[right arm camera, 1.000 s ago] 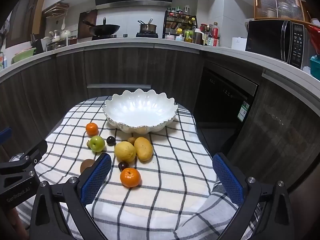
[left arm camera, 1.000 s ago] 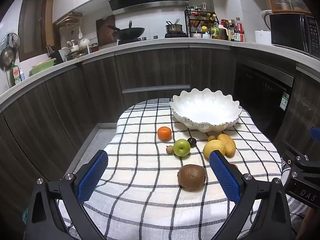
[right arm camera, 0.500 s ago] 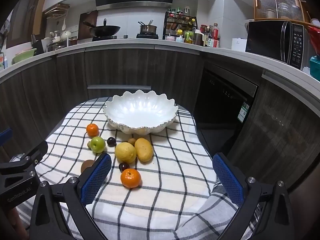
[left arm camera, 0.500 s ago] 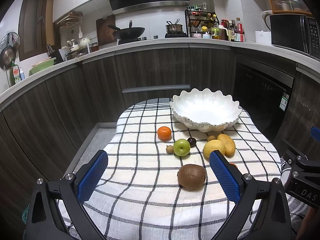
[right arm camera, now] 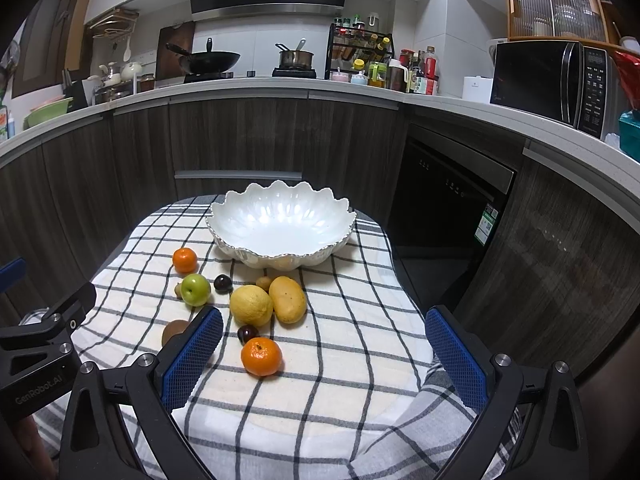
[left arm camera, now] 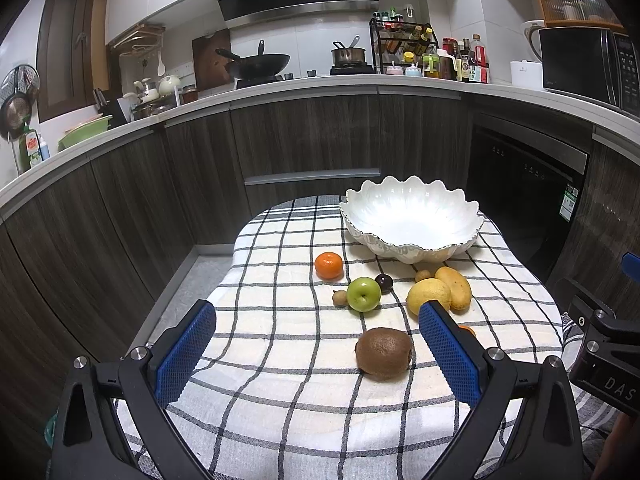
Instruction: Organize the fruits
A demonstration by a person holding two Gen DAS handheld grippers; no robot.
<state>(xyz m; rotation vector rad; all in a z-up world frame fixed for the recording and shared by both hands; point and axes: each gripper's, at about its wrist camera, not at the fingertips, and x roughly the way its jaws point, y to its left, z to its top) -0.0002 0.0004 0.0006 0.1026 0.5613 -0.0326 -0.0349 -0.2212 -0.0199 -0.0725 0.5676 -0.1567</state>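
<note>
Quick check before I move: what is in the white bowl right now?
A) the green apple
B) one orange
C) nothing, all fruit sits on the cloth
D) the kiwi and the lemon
C: the white bowl shows only its bare inside, while the green apple, kiwi, lemon and both oranges lie on the checked cloth.

Kitchen surroundings, as we find them.
We note a wok and pot far, microwave right.

"genrobot.ai" on the left gripper; "das" on the right gripper.
</note>
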